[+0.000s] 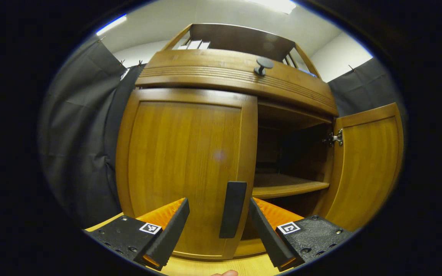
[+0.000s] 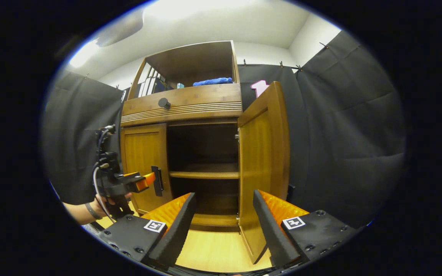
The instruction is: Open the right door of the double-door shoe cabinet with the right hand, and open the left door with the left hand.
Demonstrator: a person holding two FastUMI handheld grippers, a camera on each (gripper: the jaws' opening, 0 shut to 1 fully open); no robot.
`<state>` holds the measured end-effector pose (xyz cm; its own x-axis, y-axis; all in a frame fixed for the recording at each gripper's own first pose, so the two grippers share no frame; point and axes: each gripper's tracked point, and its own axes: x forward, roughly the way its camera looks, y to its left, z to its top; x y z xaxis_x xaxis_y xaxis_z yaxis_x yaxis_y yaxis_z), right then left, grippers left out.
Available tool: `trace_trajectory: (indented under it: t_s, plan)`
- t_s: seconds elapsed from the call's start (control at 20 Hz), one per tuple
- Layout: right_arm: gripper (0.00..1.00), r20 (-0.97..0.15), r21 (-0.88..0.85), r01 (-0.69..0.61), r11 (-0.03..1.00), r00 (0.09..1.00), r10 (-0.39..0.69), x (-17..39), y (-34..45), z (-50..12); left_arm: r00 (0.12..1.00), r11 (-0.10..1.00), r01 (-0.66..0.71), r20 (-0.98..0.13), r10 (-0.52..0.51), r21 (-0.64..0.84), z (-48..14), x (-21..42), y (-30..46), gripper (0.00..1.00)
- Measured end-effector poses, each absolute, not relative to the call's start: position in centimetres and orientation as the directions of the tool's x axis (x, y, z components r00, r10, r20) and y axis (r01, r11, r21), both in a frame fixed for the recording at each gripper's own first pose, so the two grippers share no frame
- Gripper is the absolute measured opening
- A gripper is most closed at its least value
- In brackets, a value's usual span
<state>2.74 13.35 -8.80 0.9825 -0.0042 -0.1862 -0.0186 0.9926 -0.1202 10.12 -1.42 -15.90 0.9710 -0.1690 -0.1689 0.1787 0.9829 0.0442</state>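
Note:
The wooden shoe cabinet [image 1: 236, 76] fills the left gripper view. Its left door [image 1: 182, 165] looks closed, with a dark upright handle [image 1: 232, 209] at its right edge. My left gripper [image 1: 221, 241] is open, and the handle stands in line between its fingers, just ahead of the tips. The right door [image 1: 366, 165] is swung wide open. In the right gripper view, my right gripper [image 2: 223, 234] is open and holds nothing, close to the open right door [image 2: 263, 165]. A hand holds the left gripper [image 2: 150, 180] right at the left door handle [image 2: 156, 180].
Above the doors is a drawer with a round dark knob [image 1: 263, 65]. An inner shelf [image 2: 203, 174] crosses the dark open compartment. A blue cloth [image 2: 213, 81] lies in the top open shelf. Black cloth walls flank the cabinet, and a light wooden floor [image 2: 213, 249] lies in front.

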Motion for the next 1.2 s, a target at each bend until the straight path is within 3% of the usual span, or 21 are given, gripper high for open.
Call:
trace_trajectory:
  t_s: [0.05,0.15,0.4,0.5,0.7,0.8,0.95,1.0,1.05,1.2]
  plan:
    - [0.95,-0.188,-0.116,-0.022,0.993,0.982,0.0,2.9,13.6,-8.9,0.971,0.982,0.178,-0.17,-0.165,0.059,-16.6,10.8,-1.6,0.95]
    - [0.95,-0.188,-0.098,-0.022,0.995,0.982,0.003,2.7,14.0,-9.2,0.971,0.982,0.179,-0.169,-0.167,0.056,-18.2,11.0,-1.7,0.92]
    - [0.95,-0.201,-0.077,0.001,0.997,0.98,-0.016,2.5,14.3,-9.7,0.967,0.984,0.178,-0.19,-0.172,0.011,-19.6,12.8,-1.3,0.98]
    - [0.96,-0.199,-0.067,0.006,0.998,0.98,-0.019,2.5,14.5,-9.7,0.956,0.974,0.227,-0.19,-0.221,0.01,-19.7,12.7,-2.7,0.92]
    - [0.96,-0.192,-0.067,0.018,0.998,0.981,-0.03,2.5,14.8,-9.8,0.948,0.96,0.275,-0.178,-0.263,0.047,-19.6,12.4,-4.2,0.32]
    - [0.96,-0.188,-0.062,0.022,0.998,0.982,-0.034,2.8,15.0,-9.8,0.943,0.963,0.27,-0.2,-0.265,0.002,-19.6,12.3,-4.2,0.26]
    - [0.96,-0.191,-0.065,0.015,0.998,0.981,-0.027,2.8,15.4,-10.0,0.942,0.962,0.271,-0.211,-0.26,0.024,-19.3,12.0,-3.9,0.26]
    - [0.89,-0.191,-0.07,0.014,0.997,0.981,-0.027,2.8,15.5,-10.0,0.941,0.963,0.27,-0.215,-0.26,0.019,-18.9,12.0,-3.9,0.25]
    - [0.96,-0.188,-0.075,0.013,0.997,0.982,-0.027,2.9,15.6,-9.8,0.939,0.963,0.27,-0.223,-0.261,0.01,-18.7,11.8,-3.9,0.26]
    - [0.96,-0.172,-0.087,0.012,0.996,0.985,-0.027,3.2,15.8,-9.5,0.932,0.959,0.284,-0.239,-0.274,0.01,-17.9,11.0,-3.7,0.26]
